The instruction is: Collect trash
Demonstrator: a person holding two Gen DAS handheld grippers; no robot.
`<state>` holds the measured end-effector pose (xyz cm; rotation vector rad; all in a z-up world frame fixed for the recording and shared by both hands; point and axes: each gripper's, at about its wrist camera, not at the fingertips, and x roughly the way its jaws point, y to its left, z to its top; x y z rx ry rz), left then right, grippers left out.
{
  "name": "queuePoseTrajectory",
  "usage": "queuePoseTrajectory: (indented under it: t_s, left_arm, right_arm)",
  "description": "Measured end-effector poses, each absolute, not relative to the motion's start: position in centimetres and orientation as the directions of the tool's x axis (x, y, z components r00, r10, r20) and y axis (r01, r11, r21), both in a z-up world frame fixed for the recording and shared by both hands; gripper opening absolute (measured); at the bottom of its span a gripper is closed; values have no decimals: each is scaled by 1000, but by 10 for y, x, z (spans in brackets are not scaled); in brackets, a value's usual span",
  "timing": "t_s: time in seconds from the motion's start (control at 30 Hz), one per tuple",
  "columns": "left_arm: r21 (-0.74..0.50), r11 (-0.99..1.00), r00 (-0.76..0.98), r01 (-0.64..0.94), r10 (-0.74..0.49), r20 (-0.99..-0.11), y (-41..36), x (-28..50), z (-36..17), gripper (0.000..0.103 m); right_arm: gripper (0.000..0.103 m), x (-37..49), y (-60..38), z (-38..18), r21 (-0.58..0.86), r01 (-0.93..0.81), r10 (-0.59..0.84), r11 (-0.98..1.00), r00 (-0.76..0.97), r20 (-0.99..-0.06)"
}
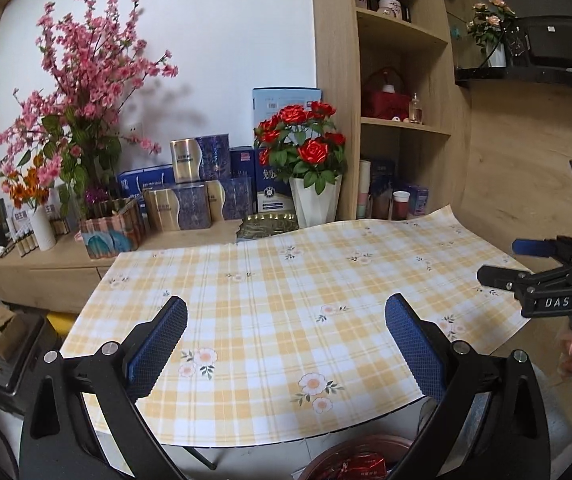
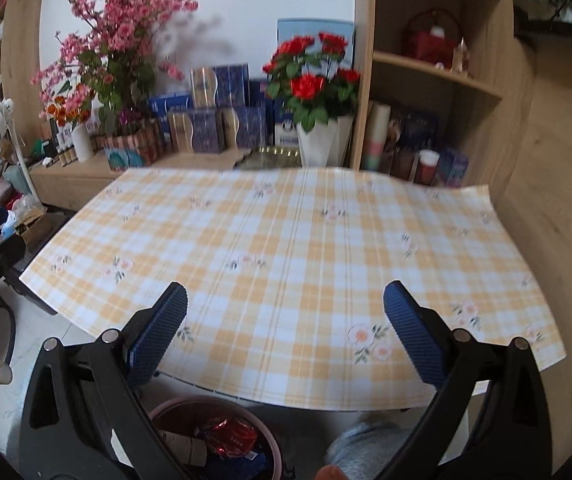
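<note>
A round pink-brown bin [image 2: 190,406] stands on the floor under the table's near edge, holding a red foil wrapper [image 2: 232,436] and other wrappers; its rim also shows in the left wrist view [image 1: 360,446]. The table with a yellow checked floral cloth [image 2: 286,248] lies ahead, also in the left wrist view [image 1: 286,300]. My left gripper [image 1: 286,344] is open and empty above the table's near edge. My right gripper [image 2: 285,332] is open and empty above the near edge; it shows from the side in the left wrist view [image 1: 502,262]. No trash shows on the cloth.
A white vase of red roses [image 1: 314,196] and stacked blue and gold boxes [image 1: 194,200] stand on a low cabinet behind the table. A pink blossom arrangement [image 1: 82,92] is at the back left. Wooden shelves [image 1: 402,120] rise at the right. Clutter lies on the floor left [image 2: 10,216].
</note>
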<state>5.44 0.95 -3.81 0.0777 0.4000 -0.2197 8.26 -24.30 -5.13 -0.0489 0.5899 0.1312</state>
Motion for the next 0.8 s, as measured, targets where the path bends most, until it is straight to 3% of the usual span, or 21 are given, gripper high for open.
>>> queuePoseTrajectory:
  t_s: [0.43, 0.8]
  left_arm:
    - [-85, 972, 890, 220, -236, -391, 22, 50, -16, 97]
    - [-79, 983, 898, 167, -184, -399, 30, 51, -14, 97]
  right_arm:
    - [97, 63, -236, -23, -14, -161, 130, 987, 844, -521]
    - [97, 60, -234, -22, -12, -159, 129, 987, 842, -524]
